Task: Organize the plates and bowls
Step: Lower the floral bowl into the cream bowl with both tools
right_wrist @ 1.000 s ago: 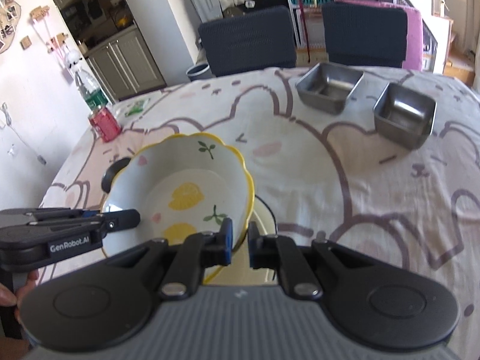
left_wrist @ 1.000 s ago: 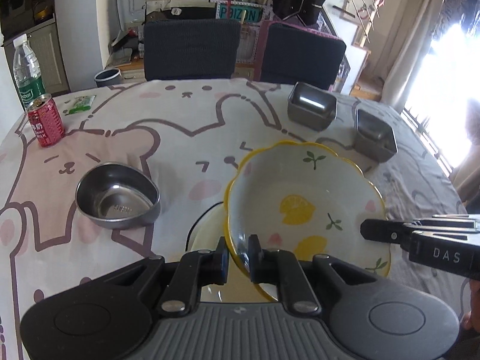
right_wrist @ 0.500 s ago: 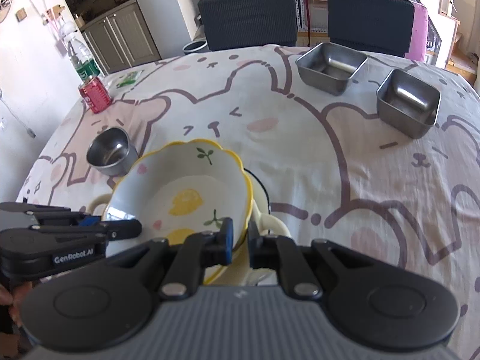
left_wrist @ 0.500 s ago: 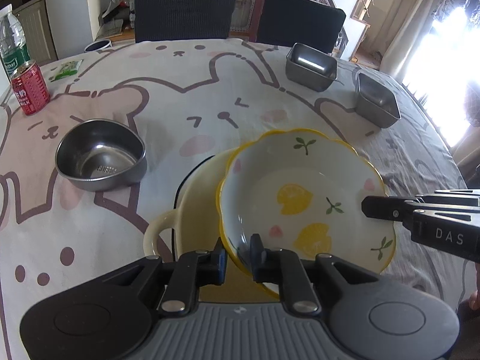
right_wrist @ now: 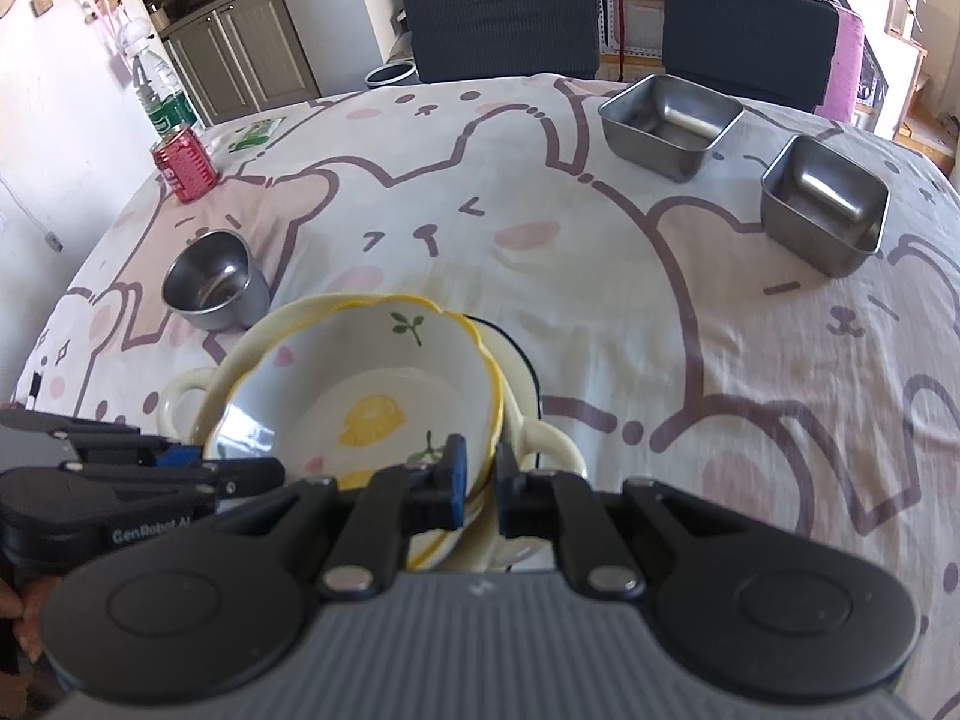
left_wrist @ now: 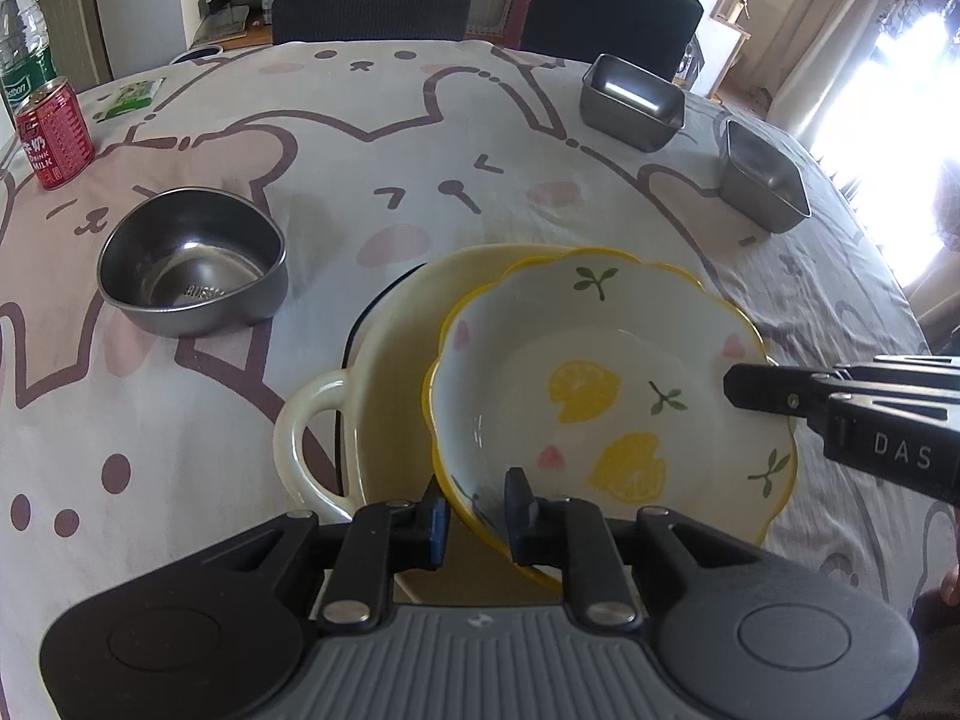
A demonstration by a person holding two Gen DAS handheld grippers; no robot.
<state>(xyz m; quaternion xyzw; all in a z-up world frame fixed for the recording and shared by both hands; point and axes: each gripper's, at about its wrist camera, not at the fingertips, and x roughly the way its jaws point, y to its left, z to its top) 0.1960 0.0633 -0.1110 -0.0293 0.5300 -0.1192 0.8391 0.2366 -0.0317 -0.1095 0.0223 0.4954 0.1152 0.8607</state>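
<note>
A white bowl with a yellow scalloped rim and lemon prints (left_wrist: 600, 372) (right_wrist: 372, 384) sits tilted inside a larger cream dish with loop handles (left_wrist: 390, 348) (right_wrist: 528, 384) on the bunny-print tablecloth. My left gripper (left_wrist: 477, 510) straddles the bowl's near rim; its jaws are opening and a small gap shows beside the rim. My right gripper (right_wrist: 480, 474) is shut on the opposite rim. A round steel bowl (left_wrist: 192, 264) (right_wrist: 210, 282) stands to the left of the dish.
Two square steel containers (right_wrist: 669, 120) (right_wrist: 822, 204) stand at the far right of the table. A red can (left_wrist: 54, 132) and a water bottle (left_wrist: 21, 42) are at the far left edge. Two dark chairs (right_wrist: 504, 18) stand behind the table.
The lemon bowl has come down into the cream dish, whose handle and rim now show. The left jaws have spread slightly around the rim. Both views have tipped further downward.
</note>
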